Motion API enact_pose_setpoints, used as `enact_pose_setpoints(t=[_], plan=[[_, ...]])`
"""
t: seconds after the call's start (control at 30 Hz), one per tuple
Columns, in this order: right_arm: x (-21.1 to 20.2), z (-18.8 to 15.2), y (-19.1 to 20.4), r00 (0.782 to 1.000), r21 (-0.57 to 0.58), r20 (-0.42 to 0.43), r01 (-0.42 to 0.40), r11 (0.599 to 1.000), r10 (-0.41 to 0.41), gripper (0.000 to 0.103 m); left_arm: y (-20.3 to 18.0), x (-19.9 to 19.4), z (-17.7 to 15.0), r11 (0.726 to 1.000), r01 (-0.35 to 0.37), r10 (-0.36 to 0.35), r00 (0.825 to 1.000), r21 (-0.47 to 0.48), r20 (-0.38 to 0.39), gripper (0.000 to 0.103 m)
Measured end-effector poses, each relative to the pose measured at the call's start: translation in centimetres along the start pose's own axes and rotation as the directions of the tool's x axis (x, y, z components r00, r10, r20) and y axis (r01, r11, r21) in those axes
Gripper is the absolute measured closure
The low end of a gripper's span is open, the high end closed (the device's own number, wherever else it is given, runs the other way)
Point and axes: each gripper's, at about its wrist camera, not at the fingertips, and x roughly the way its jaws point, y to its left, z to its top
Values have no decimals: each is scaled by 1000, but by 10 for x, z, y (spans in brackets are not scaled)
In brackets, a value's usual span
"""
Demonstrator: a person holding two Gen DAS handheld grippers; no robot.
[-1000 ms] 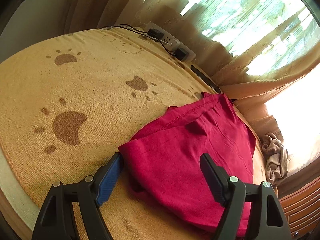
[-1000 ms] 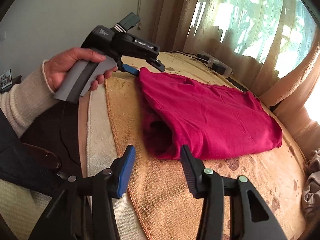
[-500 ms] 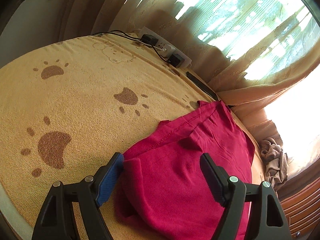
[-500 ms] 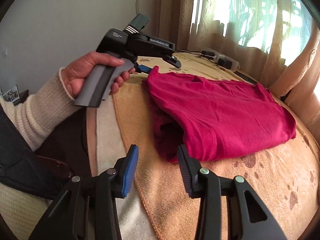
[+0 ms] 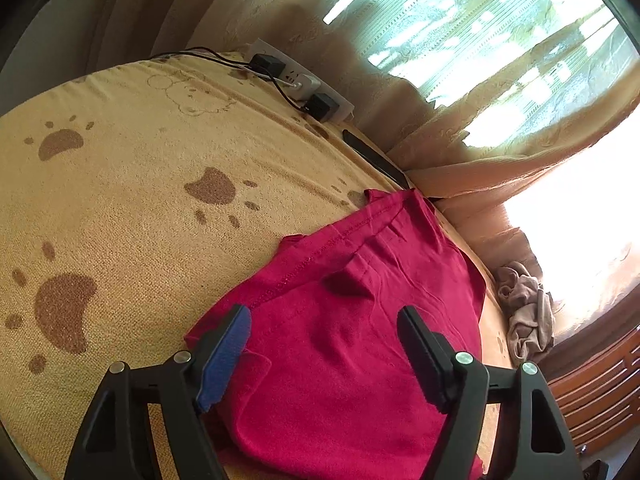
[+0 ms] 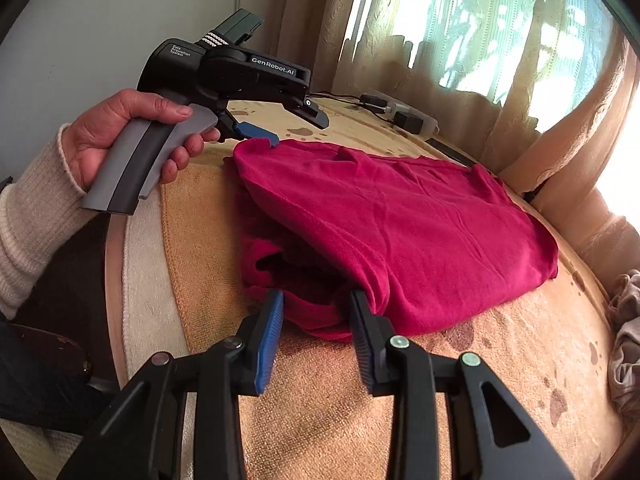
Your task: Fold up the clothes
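Here, rumpled crimson knit shirt (image 6: 400, 232) on terry towel (image 6: 328, 420)

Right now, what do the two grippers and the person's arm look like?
Each gripper is black plastic, one finger padded blue, one black, with silver screws. The left gripper has a grey-and-black handle, white "GenRobot.AI" lettering and a black cable below. The sleeve is cream ribbed knit.

Surface: tan terry towel (image 5: 132, 208) printed with brown paw marks, over a cream underlayer (image 6: 144, 280). Rear wall (image 6: 100, 12): plain, pale grey. Window (image 5: 460, 40): bright daylight through sheer netting, framed by beige embossed curtains (image 5: 460, 160). Far edge: white power strip (image 5: 304, 84) with black plugs and cables. Right corner: crumpled beige cloth (image 5: 528, 312); slatted reddish wooden furniture (image 5: 592, 392) beside it.
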Motion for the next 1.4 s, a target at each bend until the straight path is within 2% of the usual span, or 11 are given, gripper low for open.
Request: enact_pose_setpoints(t=[0.07, 0.17, 0.3, 0.43, 0.57, 0.8, 1.0, 1.03, 1.07, 1.27, 1.4], plan=[[-2, 0, 1, 1000, -10, 15, 3, 1000, -3, 66, 5, 1, 0, 1000, -9, 9, 1000, -18, -10, 46], [-3, 0, 1, 1000, -17, 20, 0, 1000, 0, 66, 18, -1, 0, 998, -11, 10, 1000, -65, -15, 64], [-4, 0, 1, 1000, -17, 24, 0, 1000, 0, 66, 32, -15, -1, 991, 18, -18, 1000, -130, -3, 64], [-4, 0, 2, 999, -21, 31, -3, 1000, 4, 65, 33, -28, -8, 994, -19, 18, 1000, -112, -10, 61], [-6, -1, 1, 999, -22, 39, -8, 1000, 9, 65, 44, -37, -13, 985, -42, 36, 999, -165, -39, 60], [-10, -2, 1, 999, -28, 50, -14, 1000, 15, 64, 61, -38, -15, 964, -24, 5, 997, -263, -71, 60], [-15, -3, 1, 997, -28, 75, -4, 1000, 6, 63, 47, -27, -10, 984, -46, 36, 997, -172, -65, 61], [-17, -4, 0, 997, -26, 82, -1, 1000, 3, 63, 45, -25, -10, 987, -53, 44, 997, -153, -64, 75], [-20, -4, 0, 996, -23, 89, 3, 1000, -1, 63, 43, -22, -10, 989, -64, 55, 996, -132, -68, 98], [-24, -6, -12, 994, 15, 101, 29, 999, -31, 63, 39, -27, -5, 994, -91, 88, 995, -65, -51, 98], [-21, -5, -15, 994, 15, 94, 56, 998, -57, 61, 31, -36, 2, 996, -78, 78, 997, -45, -14, 98]])
